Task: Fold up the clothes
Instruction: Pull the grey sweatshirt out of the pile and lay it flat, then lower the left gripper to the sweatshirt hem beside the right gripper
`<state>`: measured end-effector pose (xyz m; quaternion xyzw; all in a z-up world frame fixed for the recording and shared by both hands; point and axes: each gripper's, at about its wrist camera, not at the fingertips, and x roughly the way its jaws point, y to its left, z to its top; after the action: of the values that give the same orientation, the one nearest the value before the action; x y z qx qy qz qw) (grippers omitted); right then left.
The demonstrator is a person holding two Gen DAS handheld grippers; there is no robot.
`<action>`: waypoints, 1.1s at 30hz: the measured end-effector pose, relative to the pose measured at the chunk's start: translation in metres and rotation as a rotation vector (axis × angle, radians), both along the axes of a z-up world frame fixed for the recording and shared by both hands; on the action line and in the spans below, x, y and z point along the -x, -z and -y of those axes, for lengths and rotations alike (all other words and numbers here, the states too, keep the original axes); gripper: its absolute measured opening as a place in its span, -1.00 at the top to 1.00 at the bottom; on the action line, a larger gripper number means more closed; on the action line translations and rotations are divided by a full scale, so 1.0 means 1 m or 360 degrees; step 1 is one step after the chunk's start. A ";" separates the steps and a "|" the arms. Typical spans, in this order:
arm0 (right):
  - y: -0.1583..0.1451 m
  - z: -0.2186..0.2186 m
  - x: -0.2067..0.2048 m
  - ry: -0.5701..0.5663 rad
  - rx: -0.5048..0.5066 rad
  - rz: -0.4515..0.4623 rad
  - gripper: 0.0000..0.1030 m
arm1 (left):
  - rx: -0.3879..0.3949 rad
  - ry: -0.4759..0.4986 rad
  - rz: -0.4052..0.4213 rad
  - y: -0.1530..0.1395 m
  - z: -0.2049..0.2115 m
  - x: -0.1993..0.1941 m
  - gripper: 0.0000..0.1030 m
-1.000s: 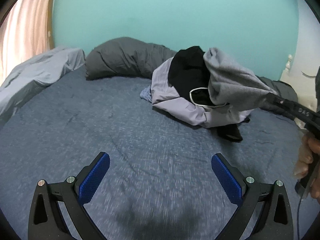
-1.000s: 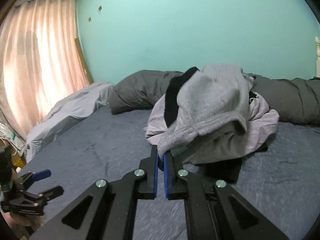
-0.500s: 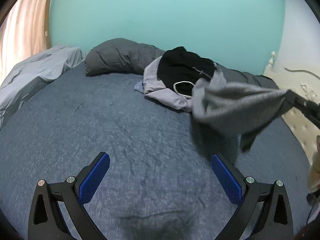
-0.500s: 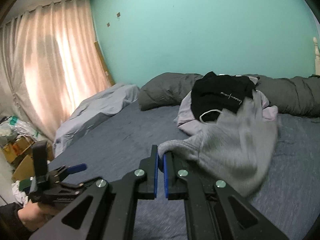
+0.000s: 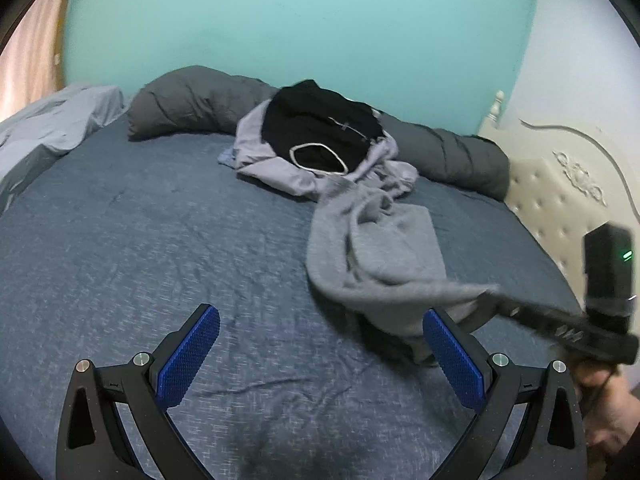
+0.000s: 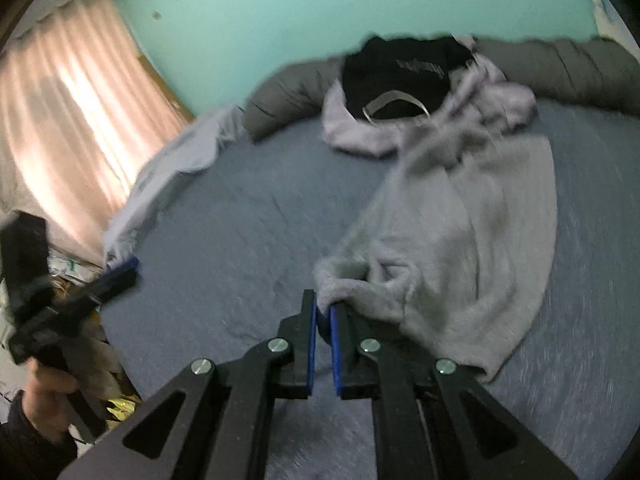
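Overhead nothing shows but wall: a flat turquoise wall (image 5: 304, 28) fills the far side of the room, meeting a paler wall (image 5: 576, 60) at two o'clock in the left wrist view. The surface is a bed covered by a blue-grey sheet (image 5: 168, 240), creased with shallow wrinkles. Along its far edge lies a long dark grey rolled duvet (image 5: 188, 108), and at nine o'clock a pale blue-grey cover (image 5: 52, 124) is bunched up. A cream tufted headboard (image 5: 560, 200) with carved ornament stands at three o'clock. In the right wrist view a pink sunlit curtain (image 6: 72, 116) hangs at ten o'clock.

At twelve o'clock on the sheet sits a pile of clothes (image 5: 320, 148), a black garment on top of a lilac one. The grey sweatshirt (image 5: 380, 248) trails from that pile toward five o'clock, mostly lying on the sheet, one edge lifted.

The right gripper (image 6: 323, 312) has that lifted edge between its blue pads, and its jaws are just beginning to part, a thin gap showing lower down the pads. The left gripper (image 5: 320, 340) hovers over bare sheet with its fingers wide apart and nothing between them. A hand (image 6: 44, 400) grips its handle at eight o'clock in the right wrist view.
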<state>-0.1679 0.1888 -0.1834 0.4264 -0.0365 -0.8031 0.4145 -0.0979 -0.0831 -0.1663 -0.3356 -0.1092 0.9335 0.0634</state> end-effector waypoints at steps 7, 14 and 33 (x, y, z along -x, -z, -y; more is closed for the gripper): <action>0.038 -0.042 -0.001 0.0092 -0.0058 0.0101 0.59 | 0.0001 0.0067 0.0020 0.016 -0.007 0.004 -1.00; 0.056 -0.088 0.012 0.0276 -0.0071 0.0142 0.39 | -0.0020 0.0099 0.0092 0.045 -0.011 0.015 -1.00; 0.138 -0.056 0.015 0.0194 -0.0484 0.0195 0.16 | 0.0068 0.0148 0.0207 0.100 -0.020 0.030 -1.00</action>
<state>-0.1829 0.2452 -0.3213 0.5293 0.0345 -0.7956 0.2928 -0.1282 -0.0627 -0.2667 -0.4014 -0.0774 0.9079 0.0924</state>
